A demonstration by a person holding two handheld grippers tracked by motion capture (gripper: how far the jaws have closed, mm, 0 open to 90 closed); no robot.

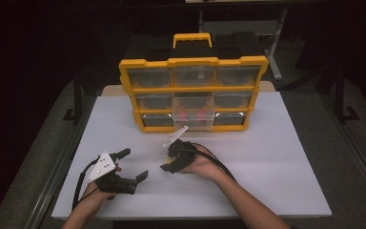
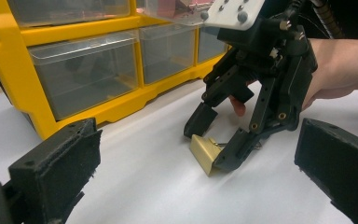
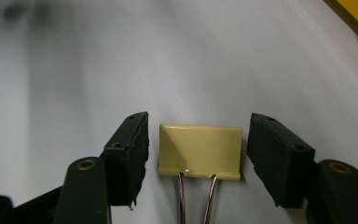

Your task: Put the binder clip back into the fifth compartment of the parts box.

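The right gripper (image 3: 198, 149) hangs low over the white table (image 1: 276, 162), jaws parted on either side of a yellow binder clip (image 3: 199, 150) without pressing it. The clip lies flat on the table, wire handles toward the gripper, in front of the yellow drawer cabinet (image 1: 193, 93). The middle bottom drawer (image 1: 194, 119) is pulled out. The left gripper (image 1: 134, 167) rests wide open nearby, holding nothing.

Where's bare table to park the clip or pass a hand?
Free: the white table right of the right gripper, and its left strip beside the yellow organizer. Crowded: between both grippers, where the binder clip lies under the pulled-out drawer.
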